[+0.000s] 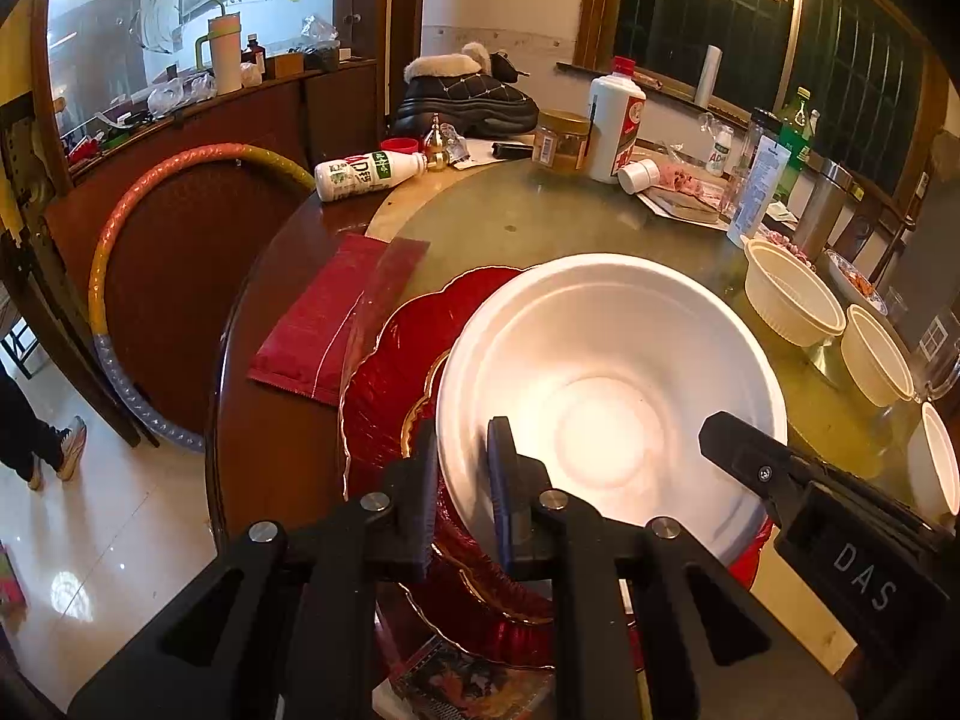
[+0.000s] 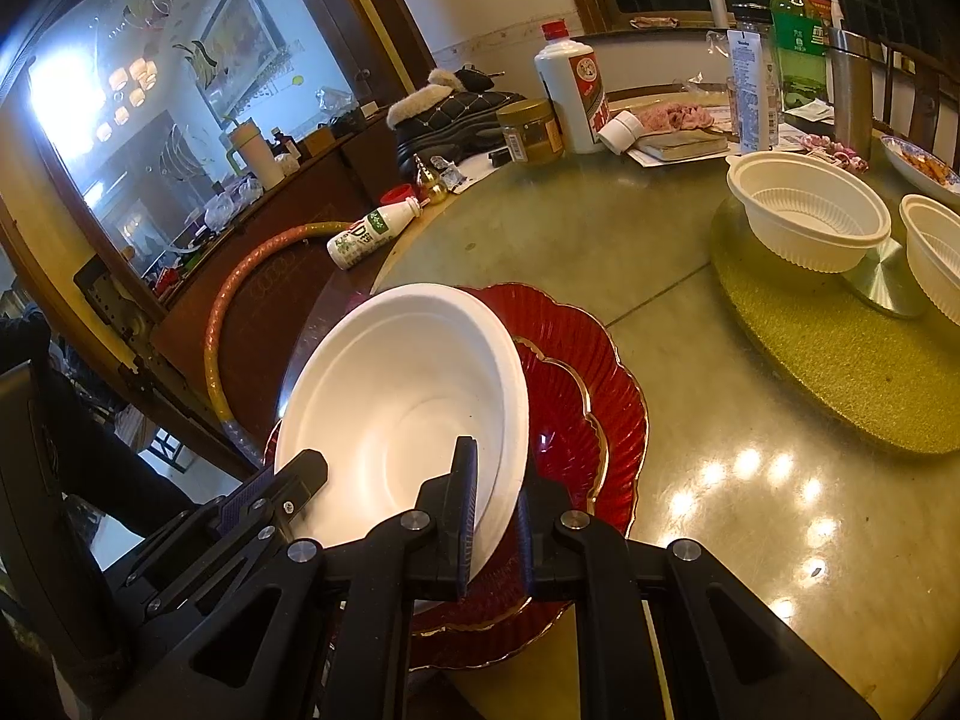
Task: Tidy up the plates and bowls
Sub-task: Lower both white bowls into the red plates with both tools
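Note:
A large white foam bowl (image 1: 606, 372) sits over a stack of two red scalloped plates (image 1: 390, 372) with gold rims at the table's near edge. My left gripper (image 1: 462, 480) is shut on the bowl's near left rim. My right gripper (image 2: 495, 510) is shut on the bowl's (image 2: 408, 402) right rim, with the red plates (image 2: 576, 372) beneath and to the right. The right gripper also shows at the bowl's right side in the left wrist view (image 1: 744, 450). Three smaller cream plastic bowls (image 1: 792, 294) stand at the right; two of them show in the right wrist view (image 2: 810, 216).
A gold round mat (image 2: 840, 360) lies under the cream bowls. At the far side stand a white liquor bottle (image 1: 615, 120), a jar (image 1: 561, 141), a toppled milk bottle (image 1: 366, 171), a green bottle (image 2: 795, 30) and a steel cup (image 2: 849, 96). A red packet (image 1: 336, 318) lies left of the plates.

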A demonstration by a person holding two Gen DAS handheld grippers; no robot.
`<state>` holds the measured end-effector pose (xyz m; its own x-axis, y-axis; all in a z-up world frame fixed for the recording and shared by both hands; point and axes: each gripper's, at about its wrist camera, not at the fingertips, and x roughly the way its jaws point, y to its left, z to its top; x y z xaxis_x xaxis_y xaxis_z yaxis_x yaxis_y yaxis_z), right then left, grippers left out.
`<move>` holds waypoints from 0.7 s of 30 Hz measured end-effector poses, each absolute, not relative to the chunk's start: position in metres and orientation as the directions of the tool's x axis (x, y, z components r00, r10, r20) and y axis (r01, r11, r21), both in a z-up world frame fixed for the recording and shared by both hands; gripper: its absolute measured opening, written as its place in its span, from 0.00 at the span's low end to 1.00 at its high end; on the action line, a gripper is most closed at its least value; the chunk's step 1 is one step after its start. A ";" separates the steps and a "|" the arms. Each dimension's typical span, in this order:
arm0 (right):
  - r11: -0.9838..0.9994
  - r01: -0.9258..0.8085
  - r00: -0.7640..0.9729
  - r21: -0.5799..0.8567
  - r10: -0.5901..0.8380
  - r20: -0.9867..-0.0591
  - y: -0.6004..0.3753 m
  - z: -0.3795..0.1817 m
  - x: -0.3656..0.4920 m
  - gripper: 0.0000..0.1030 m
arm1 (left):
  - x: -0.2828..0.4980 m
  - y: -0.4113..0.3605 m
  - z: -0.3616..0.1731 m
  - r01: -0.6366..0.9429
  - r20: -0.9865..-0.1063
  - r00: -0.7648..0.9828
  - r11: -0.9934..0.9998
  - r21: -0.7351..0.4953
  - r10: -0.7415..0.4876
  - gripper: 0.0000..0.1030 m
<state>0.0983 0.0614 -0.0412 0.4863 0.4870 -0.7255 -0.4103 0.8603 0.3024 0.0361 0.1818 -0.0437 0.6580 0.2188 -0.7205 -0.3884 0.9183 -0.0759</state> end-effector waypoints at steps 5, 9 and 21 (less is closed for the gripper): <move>0.861 -0.412 0.479 0.299 0.484 -0.733 0.063 -0.043 0.100 0.11 | 0.037 0.183 -0.046 -0.395 -0.724 0.653 0.916 -0.074 0.223 0.13; 0.861 -0.415 0.471 0.293 0.479 -0.741 0.066 -0.046 0.101 0.11 | 0.038 0.184 -0.050 -0.396 -0.733 0.642 0.916 -0.064 0.226 0.13; 0.864 -0.405 0.459 0.300 0.476 -0.750 0.065 -0.053 0.105 0.11 | 0.041 0.178 -0.057 -0.390 -0.750 0.618 0.920 -0.033 0.235 0.14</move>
<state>0.1052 0.0647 -0.0530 0.4587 0.4759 -0.7504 -0.4047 0.8637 0.3003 0.0414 0.1783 -0.0568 0.6180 0.2354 -0.7501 -0.3901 0.9202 -0.0326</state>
